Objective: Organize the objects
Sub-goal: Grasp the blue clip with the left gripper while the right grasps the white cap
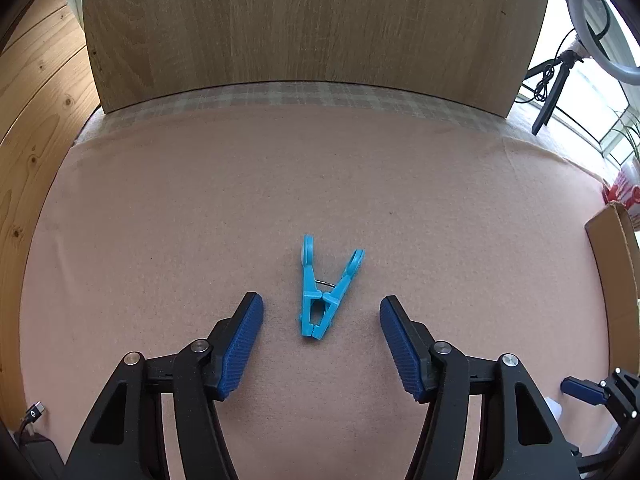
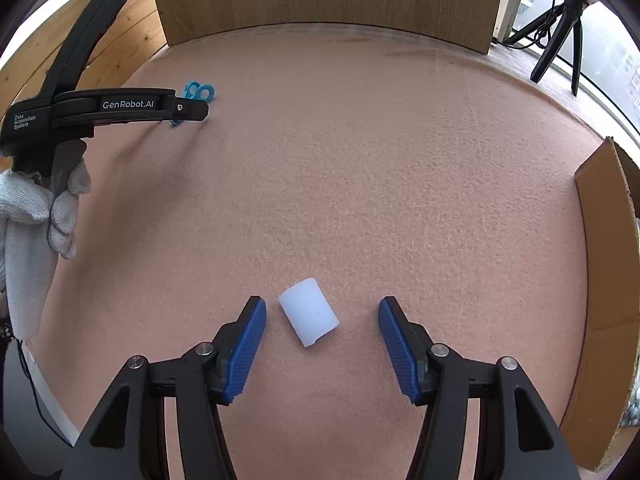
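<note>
A blue clothes peg (image 1: 320,296) lies flat on the pink felt mat (image 1: 200,208), its closed tip pointing toward me. My left gripper (image 1: 321,308) is open and straddles the peg, with a gap between each blue pad and the plastic. In the right wrist view a short white cylinder (image 2: 309,312) lies on its side on the mat. My right gripper (image 2: 322,310) is open around it, the left pad (image 2: 248,344) close to the cylinder and clear of it. The peg (image 2: 198,94) also shows far left there, partly hidden by the left gripper's body (image 2: 120,108).
A cardboard box (image 2: 604,280) stands at the mat's right edge. A wooden board (image 1: 304,24) rises behind the mat. A black tripod (image 2: 556,40) and a ring light (image 1: 596,28) stand at the back right. A white-gloved hand (image 2: 36,208) holds the left gripper. A cable plug (image 1: 34,414) lies near left.
</note>
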Available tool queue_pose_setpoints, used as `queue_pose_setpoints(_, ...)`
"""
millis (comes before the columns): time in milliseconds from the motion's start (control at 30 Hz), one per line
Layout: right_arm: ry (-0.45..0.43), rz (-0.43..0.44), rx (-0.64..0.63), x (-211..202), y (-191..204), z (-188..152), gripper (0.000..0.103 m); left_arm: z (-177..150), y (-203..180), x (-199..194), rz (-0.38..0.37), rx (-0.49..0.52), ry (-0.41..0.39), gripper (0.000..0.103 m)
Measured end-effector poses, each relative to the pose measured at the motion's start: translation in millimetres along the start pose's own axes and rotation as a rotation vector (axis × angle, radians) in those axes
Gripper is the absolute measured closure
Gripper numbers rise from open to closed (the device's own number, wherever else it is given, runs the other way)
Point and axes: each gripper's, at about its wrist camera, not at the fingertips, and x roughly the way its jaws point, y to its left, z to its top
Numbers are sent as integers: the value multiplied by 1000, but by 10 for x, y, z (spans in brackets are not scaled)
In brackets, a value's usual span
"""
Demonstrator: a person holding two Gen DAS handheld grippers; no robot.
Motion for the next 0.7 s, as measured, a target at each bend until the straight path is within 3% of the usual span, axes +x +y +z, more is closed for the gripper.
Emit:
queue_pose_setpoints(67, 6, -16, -8, -2, 36, -7, 52, 9, 28, -16, -21, -14, -1, 51)
queue_pose_setpoints(167, 7, -28, -13, -14, 64, -9, 65, -2, 36, -24, -31, -20, -4, 57)
queue_pose_setpoints(233, 8, -32, -17, -19, 73, -11, 76, -9, 24, -32, -16, -12, -10, 70)
queue_pose_setpoints(333, 11, -23, -12, -31, 68, -17, 83, -26, 28, -47, -21, -19, -10, 85)
queue_pose_setpoints(700, -28, 37, 101, -251, -192, -252, 94, -424, -242, -185, -89, -18, -9, 86)
